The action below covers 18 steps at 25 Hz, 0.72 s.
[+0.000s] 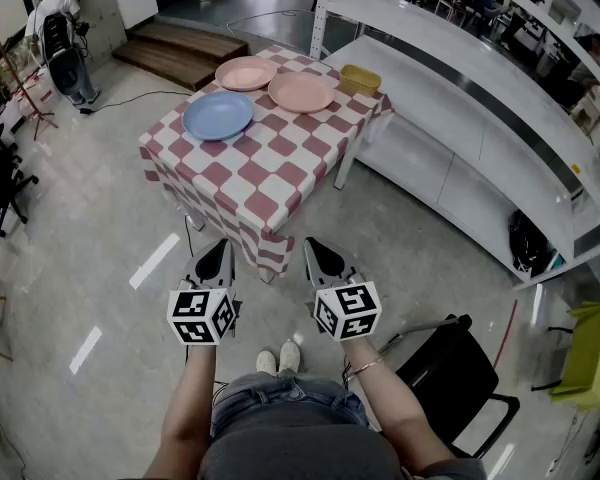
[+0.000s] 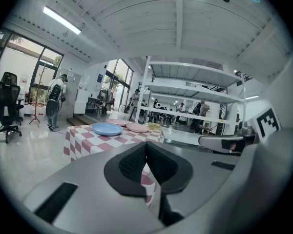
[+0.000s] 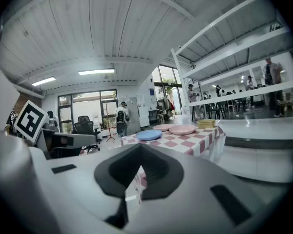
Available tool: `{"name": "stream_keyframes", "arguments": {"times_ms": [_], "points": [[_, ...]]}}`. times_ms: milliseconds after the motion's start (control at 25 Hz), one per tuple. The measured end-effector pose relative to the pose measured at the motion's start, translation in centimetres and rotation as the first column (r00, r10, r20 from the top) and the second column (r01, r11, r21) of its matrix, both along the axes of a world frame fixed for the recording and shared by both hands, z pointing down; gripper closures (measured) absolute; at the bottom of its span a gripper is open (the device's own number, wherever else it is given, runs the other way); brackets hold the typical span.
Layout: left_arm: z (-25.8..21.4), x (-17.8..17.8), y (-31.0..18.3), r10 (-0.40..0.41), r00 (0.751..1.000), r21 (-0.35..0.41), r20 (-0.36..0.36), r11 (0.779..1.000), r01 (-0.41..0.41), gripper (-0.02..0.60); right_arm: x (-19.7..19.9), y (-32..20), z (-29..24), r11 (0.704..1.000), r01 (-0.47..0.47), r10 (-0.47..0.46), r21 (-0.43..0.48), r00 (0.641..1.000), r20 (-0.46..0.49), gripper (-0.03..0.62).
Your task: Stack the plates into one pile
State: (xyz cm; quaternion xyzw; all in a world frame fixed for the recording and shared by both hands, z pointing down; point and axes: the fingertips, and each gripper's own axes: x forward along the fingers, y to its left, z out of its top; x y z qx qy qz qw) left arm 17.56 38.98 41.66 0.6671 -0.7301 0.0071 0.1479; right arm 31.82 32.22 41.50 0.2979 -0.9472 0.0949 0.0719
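Observation:
A blue plate [image 1: 218, 115] lies on the red-and-white checked table [image 1: 260, 173], toward its far left. Two pink plates lie apart behind it, one [image 1: 245, 73] at the far edge and one [image 1: 301, 92] to its right. The blue plate [image 2: 107, 128] and pink plates [image 2: 137, 127] also show small in the left gripper view, and the blue plate [image 3: 149, 135] and a pink plate [image 3: 182, 129] in the right gripper view. My left gripper [image 1: 217, 257] and right gripper [image 1: 320, 253] hang side by side short of the table's near corner, both shut and empty.
A small yellow basket [image 1: 359, 79] sits at the table's far right corner. Long white shelving [image 1: 460, 118] runs along the right. A black chair [image 1: 455, 368] stands at my right, a wooden step [image 1: 180, 53] beyond the table. A person [image 1: 55, 28] stands far left.

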Motion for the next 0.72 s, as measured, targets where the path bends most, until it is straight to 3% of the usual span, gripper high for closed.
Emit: {"name": "stream_keyframes", "arguments": {"times_ms": [720], "points": [[0.6,-0.6,-1.2,-0.043,0.999,-0.009,-0.007,0.999,0.043,0.565,-0.1,-1.8,1.0,0.999,0.026,-0.025,-0.045,1.0,0.013,0.585]]}}
